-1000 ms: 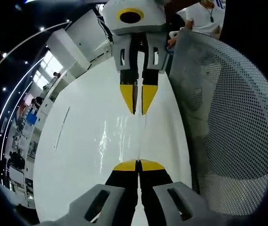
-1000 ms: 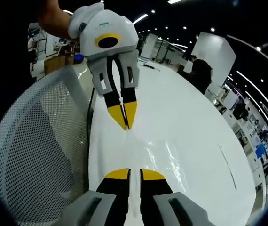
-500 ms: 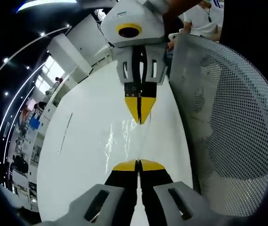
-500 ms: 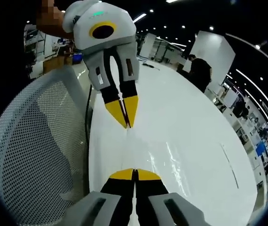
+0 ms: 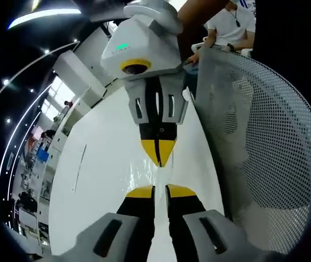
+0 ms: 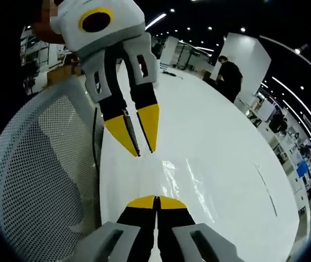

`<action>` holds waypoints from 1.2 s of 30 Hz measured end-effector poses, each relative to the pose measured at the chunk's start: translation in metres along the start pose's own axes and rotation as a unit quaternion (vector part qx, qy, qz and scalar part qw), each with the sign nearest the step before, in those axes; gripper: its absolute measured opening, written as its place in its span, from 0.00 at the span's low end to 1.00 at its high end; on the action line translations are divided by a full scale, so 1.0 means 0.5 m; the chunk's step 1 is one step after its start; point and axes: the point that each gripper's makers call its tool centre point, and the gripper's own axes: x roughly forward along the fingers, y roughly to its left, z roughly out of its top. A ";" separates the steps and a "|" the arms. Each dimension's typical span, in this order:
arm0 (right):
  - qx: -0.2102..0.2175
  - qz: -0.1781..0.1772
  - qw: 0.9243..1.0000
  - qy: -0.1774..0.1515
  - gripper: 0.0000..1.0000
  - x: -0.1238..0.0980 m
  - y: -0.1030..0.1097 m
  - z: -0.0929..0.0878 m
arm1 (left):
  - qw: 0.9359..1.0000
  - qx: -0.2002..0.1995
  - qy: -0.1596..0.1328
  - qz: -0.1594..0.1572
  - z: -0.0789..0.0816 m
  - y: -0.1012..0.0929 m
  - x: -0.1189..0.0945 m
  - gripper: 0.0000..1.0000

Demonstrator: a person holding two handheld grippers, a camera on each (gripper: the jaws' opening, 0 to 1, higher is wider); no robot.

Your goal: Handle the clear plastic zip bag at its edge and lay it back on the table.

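Two grippers face each other over the bag (image 6: 185, 183) on the table (image 6: 226, 142). Left gripper (image 5: 159, 192) is parted, grasping nothing; right gripper (image 6: 156, 202) is clenched on the bag's edge. No writing is legible.

The left gripper (image 5: 161, 192) is rising from six o'clock in the left gripper view, its yellow-tipped jaws standing slightly apart. The right gripper (image 6: 156, 202) is pressing its jaws together. Each is facing the other, pointing down from twelve o'clock: right (image 5: 159, 157) closed, left (image 6: 139, 144) parted.
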 end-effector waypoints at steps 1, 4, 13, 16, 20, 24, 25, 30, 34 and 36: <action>0.001 0.000 1.000 0.001 0.00 0.000 0.000 0.001 | 1.000 0.004 0.000 -0.004 0.004 -0.003 0.005 0.05; 0.006 0.000 1.000 0.002 0.00 0.001 -0.004 0.003 | 1.000 0.014 0.002 -0.014 0.010 -0.015 0.019 0.06; 0.027 -0.009 1.000 -0.005 0.00 -0.002 -0.023 0.014 | 1.000 0.024 0.003 -0.004 0.020 -0.016 0.052 0.10; 0.033 -0.012 0.999 -0.007 0.00 -0.011 -0.024 0.022 | 0.999 0.031 0.015 0.004 0.013 -0.013 0.062 0.08; 0.039 -0.014 0.999 -0.007 0.00 -0.011 -0.026 0.022 | 0.999 0.043 0.026 0.004 0.006 -0.018 0.067 0.00; 0.042 -0.031 0.999 -0.013 0.00 -0.021 -0.046 0.034 | 0.997 0.063 0.040 -0.007 -0.006 -0.033 0.070 0.00; 0.041 -0.041 0.998 -0.014 0.00 -0.027 -0.056 0.039 | 0.997 0.066 0.042 -0.008 -0.009 -0.036 0.070 0.00; 0.038 -0.086 0.995 -0.029 0.00 -0.047 -0.106 0.058 | 0.996 0.066 0.051 -0.010 -0.016 -0.042 0.068 0.00; 0.050 -0.117 0.991 -0.041 0.00 -0.070 -0.145 0.073 | 0.995 0.075 0.061 -0.013 -0.024 -0.055 0.068 0.00; 0.046 -0.123 0.991 -0.040 0.00 -0.075 -0.149 0.075 | 0.995 0.076 0.061 -0.009 -0.024 -0.051 0.066 0.00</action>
